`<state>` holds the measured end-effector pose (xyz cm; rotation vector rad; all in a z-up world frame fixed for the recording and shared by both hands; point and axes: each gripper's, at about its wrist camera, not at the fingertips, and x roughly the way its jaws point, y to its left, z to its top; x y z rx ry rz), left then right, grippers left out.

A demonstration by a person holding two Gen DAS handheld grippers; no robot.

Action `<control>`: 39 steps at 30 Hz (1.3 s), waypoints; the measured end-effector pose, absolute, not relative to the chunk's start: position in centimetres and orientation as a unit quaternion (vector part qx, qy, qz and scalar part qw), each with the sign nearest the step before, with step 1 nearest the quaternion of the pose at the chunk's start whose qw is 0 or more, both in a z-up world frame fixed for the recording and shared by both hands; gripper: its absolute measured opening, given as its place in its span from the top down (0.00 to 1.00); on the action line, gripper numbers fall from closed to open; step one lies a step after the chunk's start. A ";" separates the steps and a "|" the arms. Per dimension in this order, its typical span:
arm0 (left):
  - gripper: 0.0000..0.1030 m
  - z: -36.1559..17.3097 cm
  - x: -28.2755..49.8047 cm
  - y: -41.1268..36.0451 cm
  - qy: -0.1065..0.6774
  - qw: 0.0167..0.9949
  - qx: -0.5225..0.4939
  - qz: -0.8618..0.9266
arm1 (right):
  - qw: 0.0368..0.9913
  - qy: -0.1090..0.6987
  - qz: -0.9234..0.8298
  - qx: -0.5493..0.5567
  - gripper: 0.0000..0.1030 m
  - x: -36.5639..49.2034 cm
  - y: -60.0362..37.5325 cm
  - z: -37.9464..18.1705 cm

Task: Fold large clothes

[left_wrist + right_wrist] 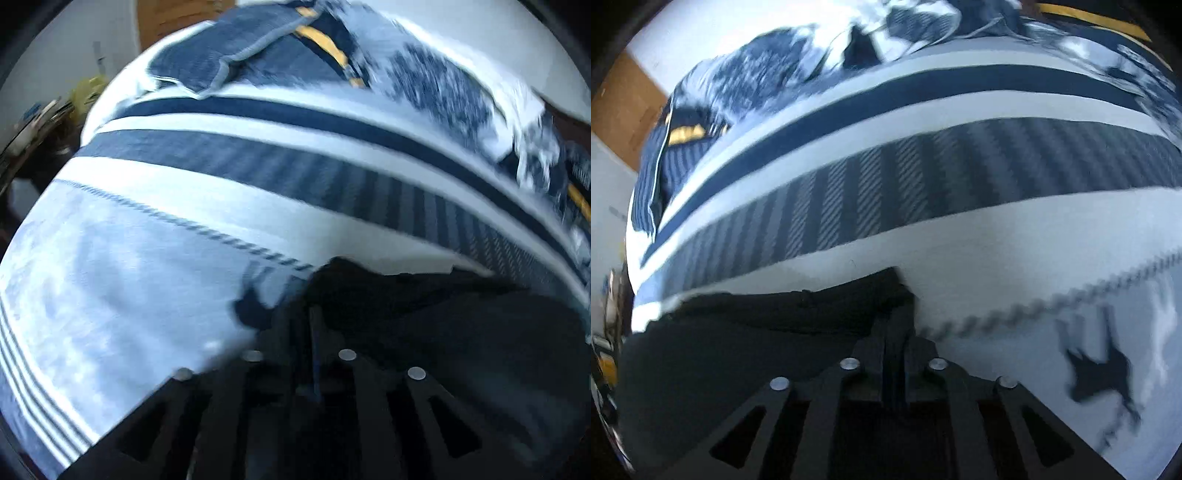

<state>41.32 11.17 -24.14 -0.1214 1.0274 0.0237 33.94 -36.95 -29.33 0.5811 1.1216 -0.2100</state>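
Note:
A black garment (pixel 443 332) lies on a bed under a blue-and-white striped bedspread (pixel 258 206). In the left wrist view its upper left edge reaches my left gripper (pixel 312 295), which points steeply down at it. A narrow gap shows between the dark fingers, with cloth at the tips, and the pads do not seem to press. In the right wrist view the same garment (pixel 757 332) fills the lower left, and its upper right corner sits at my right gripper (pixel 895 291). The jaws there stand slightly apart over the bedspread (pixel 960 240). Both views are blurred.
Rumpled blue bedding with a yellow stripe (pixel 321 40) is piled at the far end of the bed, also visible as bedding (pixel 683 133). A cluttered shelf (pixel 44 118) stands off the bed's left side. A wooden door (pixel 177 18) is set in the white wall behind.

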 end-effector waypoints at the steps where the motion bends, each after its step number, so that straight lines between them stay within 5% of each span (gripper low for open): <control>1: 0.52 -23.0 40.2 12.1 0.479 0.874 -0.070 0.022 | 0.807 0.510 -0.095 0.284 0.69 32.6 -37.3 -28.1; 2: 0.40 -21.4 38.4 13.4 0.463 0.881 -0.087 0.037 | 0.811 0.496 -0.091 0.297 0.54 31.1 -37.8 -26.9; 3: 0.28 -20.5 37.0 14.2 0.453 0.885 -0.098 0.047 | 0.818 0.478 -0.087 0.308 0.18 29.5 -38.1 -25.8; 4: 0.28 -19.7 35.6 14.8 0.445 0.888 -0.107 0.050 | 0.826 0.461 -0.082 0.315 0.13 27.5 -38.2 -24.8; 14: 0.28 -18.0 22.7 11.5 0.442 0.891 -0.101 0.006 | 0.830 0.460 -0.035 0.314 0.13 14.1 -33.1 -22.5; 24: 0.26 -15.2 27.9 -2.4 0.441 0.896 0.030 -0.035 | 0.864 0.474 0.056 0.161 0.13 22.6 -19.6 -15.9; 30: 0.26 -21.2 32.4 -5.5 0.466 0.880 0.089 -0.014 | 0.836 0.534 0.044 0.121 0.13 30.5 -15.4 -21.1; 39: 0.21 -26.4 34.2 -0.2 0.475 0.878 0.051 -0.015 | 0.825 0.549 -0.012 0.136 0.14 29.9 -20.8 -27.9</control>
